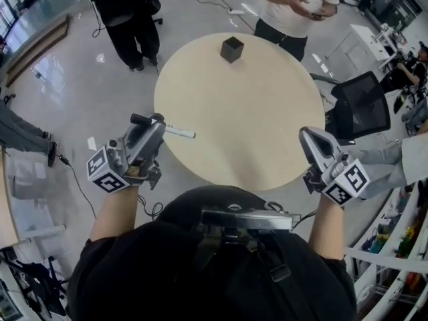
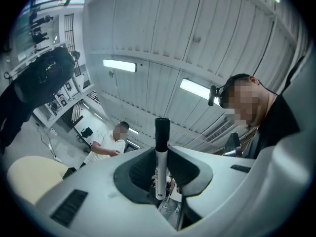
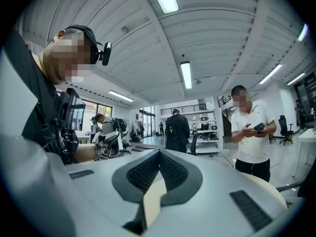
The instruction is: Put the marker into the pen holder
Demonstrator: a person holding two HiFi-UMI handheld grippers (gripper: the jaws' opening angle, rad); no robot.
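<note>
Your left tool [image 1: 156, 126] is clamped on the marker [image 1: 179, 132], holding it in the air over the surface's [image 1: 254, 112] left edge. Your right tool [image 1: 309, 139] is closed on nothing at the right edge; I'd leave it parked there. The pen holder [image 1: 232, 49] sits at the far edge, well apart from the marker, so the step in hand looks like the carry. The marker lies crosswise in the jaws, its long axis roughly level: black cap pointing off the surface to the left, white end pointing in over it. That orientation probably won't drop in. Suggest you roll the wrist on the way so the axis goes vertical, centre the lower end over the holder's opening, then lower it inside before releasing. The holder looks light, so avoid clipping its rim or it may tip.
</note>
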